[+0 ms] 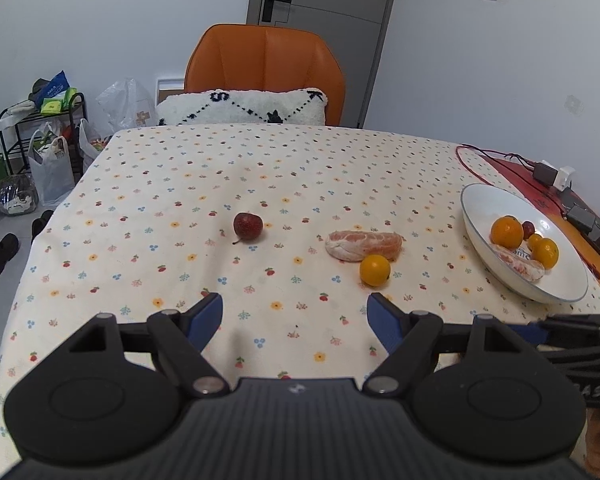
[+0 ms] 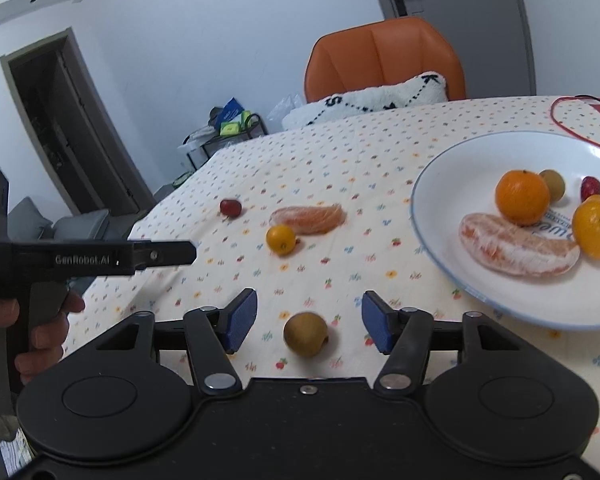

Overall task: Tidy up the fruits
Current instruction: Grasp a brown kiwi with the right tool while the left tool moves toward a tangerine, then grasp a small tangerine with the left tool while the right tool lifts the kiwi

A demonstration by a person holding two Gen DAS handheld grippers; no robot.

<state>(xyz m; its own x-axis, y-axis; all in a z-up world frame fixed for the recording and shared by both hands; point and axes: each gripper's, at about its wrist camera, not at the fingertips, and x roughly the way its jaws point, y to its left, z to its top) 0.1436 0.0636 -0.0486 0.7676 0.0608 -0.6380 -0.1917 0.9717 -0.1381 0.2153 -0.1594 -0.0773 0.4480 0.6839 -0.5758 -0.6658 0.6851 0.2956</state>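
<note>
The white bowl [image 2: 432, 184] already held several fruits; four stayed on the tablecloth [image 1: 300, 168]. Right gripper [image 2: 309, 322], spread, straddled a brown fruit [image 2: 305, 334]; left gripper [image 1: 295, 316] spread, empty.

Orange chair [image 1: 265, 58] with cushion [image 1: 242, 107]; rack [image 1: 40, 128] holding perhaps groceries.

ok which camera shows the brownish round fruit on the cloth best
The right wrist view: the brownish round fruit lies in full sight on the tablecloth, between the open fingers of the right gripper. The left wrist view does not show it at all.
</note>
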